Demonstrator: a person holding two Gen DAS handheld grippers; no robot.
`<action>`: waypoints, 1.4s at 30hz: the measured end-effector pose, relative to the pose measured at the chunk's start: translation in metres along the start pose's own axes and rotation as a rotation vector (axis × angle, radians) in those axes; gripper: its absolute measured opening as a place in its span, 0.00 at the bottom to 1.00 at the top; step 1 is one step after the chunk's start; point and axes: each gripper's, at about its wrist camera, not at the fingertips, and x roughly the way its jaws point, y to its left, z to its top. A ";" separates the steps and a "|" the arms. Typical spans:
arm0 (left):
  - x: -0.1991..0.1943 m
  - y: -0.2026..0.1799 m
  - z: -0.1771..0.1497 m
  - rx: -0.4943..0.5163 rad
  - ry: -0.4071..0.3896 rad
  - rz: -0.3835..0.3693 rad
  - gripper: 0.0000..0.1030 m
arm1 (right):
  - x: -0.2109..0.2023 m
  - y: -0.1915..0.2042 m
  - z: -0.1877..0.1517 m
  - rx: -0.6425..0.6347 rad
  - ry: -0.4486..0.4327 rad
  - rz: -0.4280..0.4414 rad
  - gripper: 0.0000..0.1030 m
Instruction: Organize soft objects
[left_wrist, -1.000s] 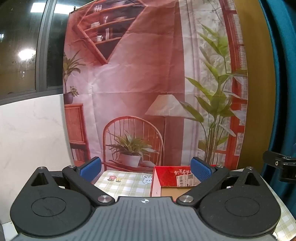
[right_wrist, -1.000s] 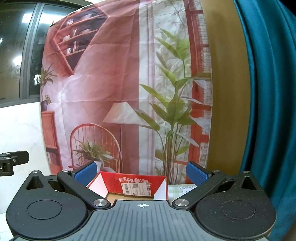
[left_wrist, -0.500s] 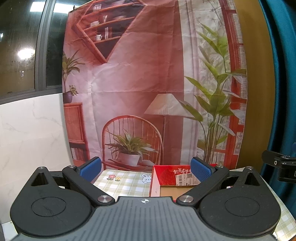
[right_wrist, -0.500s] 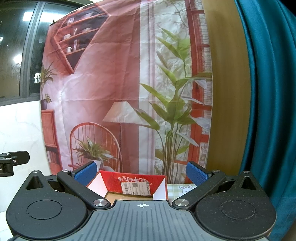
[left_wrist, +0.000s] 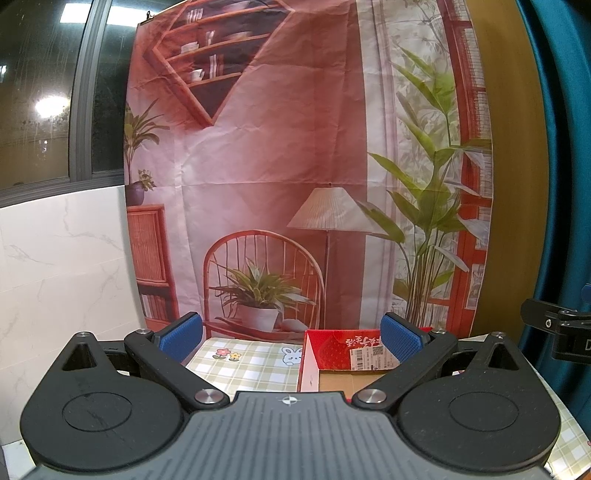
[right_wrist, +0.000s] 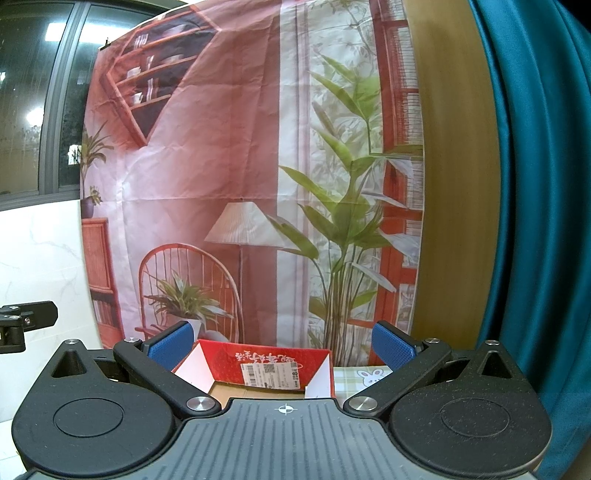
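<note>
An open red cardboard box (left_wrist: 345, 350) with a white shipping label stands on a green-checked tablecloth (left_wrist: 243, 363); it also shows in the right wrist view (right_wrist: 266, 363). No soft object is in view. My left gripper (left_wrist: 291, 338) is open and empty, held above the table, left of the box's middle. My right gripper (right_wrist: 280, 345) is open and empty, facing the box's open top. Both have blue pads.
A printed backdrop (left_wrist: 295, 166) of a room hangs behind the table. A teal curtain (right_wrist: 535, 184) hangs at the right. A white marble wall (left_wrist: 55, 277) and dark window are at the left. The other gripper's edge (left_wrist: 557, 332) shows at the right.
Both views have shifted slightly; the box sits a little lower and farther in each view. Both grippers stay open and empty.
</note>
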 end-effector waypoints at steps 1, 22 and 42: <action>0.000 0.000 0.000 0.000 0.000 -0.001 1.00 | 0.000 0.000 0.000 0.000 0.000 0.000 1.00; 0.001 0.000 -0.001 -0.003 -0.001 -0.007 1.00 | 0.000 0.001 0.000 0.000 0.000 0.000 1.00; 0.009 0.004 -0.005 -0.026 0.004 -0.044 1.00 | 0.001 0.001 -0.001 0.017 0.002 0.010 1.00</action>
